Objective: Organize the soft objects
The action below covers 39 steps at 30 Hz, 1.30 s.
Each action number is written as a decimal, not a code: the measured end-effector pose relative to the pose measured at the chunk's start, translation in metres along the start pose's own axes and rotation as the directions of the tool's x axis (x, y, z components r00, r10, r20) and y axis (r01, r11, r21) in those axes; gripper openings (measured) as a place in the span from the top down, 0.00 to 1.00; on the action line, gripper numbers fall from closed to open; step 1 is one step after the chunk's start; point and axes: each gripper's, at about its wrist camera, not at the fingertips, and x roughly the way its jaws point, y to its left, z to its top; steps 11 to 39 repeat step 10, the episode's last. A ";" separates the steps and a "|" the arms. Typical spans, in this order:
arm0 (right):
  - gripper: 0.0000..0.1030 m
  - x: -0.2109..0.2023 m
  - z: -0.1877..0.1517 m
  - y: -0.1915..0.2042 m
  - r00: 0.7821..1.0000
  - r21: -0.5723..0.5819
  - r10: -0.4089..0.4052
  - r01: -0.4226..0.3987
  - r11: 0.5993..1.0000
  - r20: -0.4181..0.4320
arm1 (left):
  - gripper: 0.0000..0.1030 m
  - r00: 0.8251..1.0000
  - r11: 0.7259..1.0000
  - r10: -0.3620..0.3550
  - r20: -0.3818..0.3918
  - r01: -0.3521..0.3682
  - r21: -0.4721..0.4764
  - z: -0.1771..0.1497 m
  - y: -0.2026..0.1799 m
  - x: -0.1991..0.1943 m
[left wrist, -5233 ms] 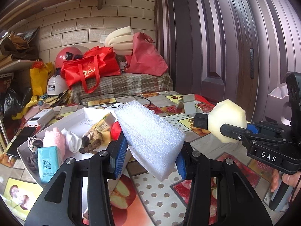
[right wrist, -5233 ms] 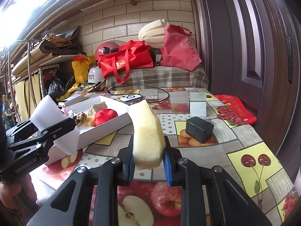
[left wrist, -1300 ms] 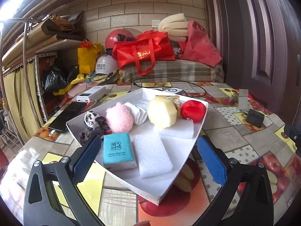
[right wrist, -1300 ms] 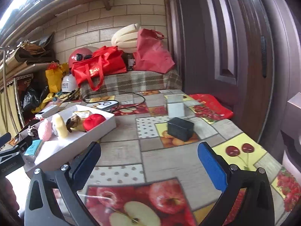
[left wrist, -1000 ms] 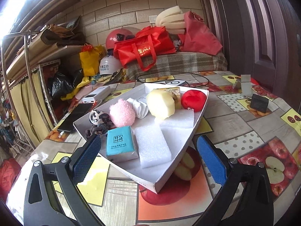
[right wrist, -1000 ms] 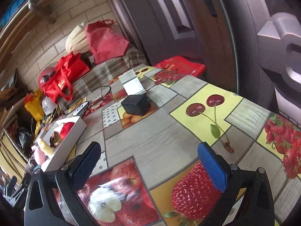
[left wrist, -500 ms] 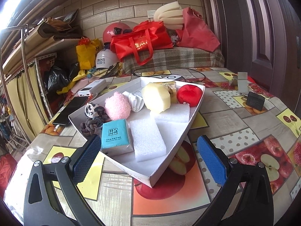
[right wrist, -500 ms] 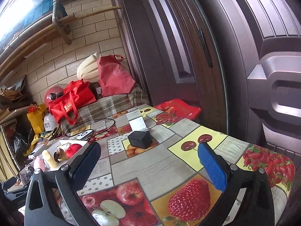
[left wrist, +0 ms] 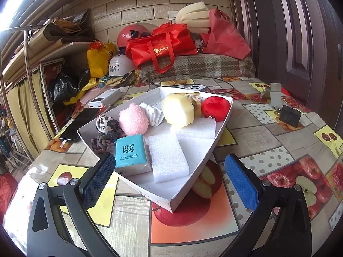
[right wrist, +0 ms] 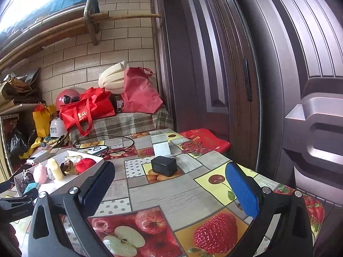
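A white tray (left wrist: 223, 126) on the fruit-print table holds two white foam blocks (left wrist: 168, 157), a yellow sponge (left wrist: 178, 112), a red plush ball (left wrist: 216, 108), a pink fluffy ball (left wrist: 133, 122), a teal tissue pack (left wrist: 130, 153), a knotted rope toy (left wrist: 100, 142) and a white cloth (left wrist: 153, 112). My left gripper (left wrist: 169, 180) is open and empty, just in front of the tray's near corner. My right gripper (right wrist: 171, 190) is open and empty over the table's right part; the tray (right wrist: 64, 184) lies to its left.
A black charger (right wrist: 164, 166) and a small white stand (right wrist: 161, 147) sit on the table's right side. A phone (left wrist: 79, 124), a power bank (left wrist: 105, 100) and a cable (left wrist: 214, 81) lie beyond the tray. Bags and helmets crowd the back. A dark door (right wrist: 278, 85) is at the right.
The foam block and sponge held 5 s ago now lie in the tray, and both grippers are open. In the last second the right gripper's view tilted up towards the door; the left barely shifted.
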 end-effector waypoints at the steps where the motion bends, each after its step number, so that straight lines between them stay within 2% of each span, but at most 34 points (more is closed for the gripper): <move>1: 0.00 0.000 0.000 0.000 1.000 -0.002 0.000 -0.001 1.000 -0.001 | 0.00 1.000 1.000 -0.004 -0.003 0.004 -0.002 0.000 0.000 0.000; 10: 0.00 0.001 0.000 0.001 1.000 -0.004 0.000 0.000 1.000 -0.006 | 0.00 0.999 0.999 -0.049 -0.014 0.048 -0.016 0.002 0.003 0.002; 39: 0.00 0.001 0.000 0.001 1.000 -0.004 0.000 0.000 1.000 -0.006 | 0.00 0.999 0.999 -0.049 -0.014 0.048 -0.016 0.002 0.003 0.002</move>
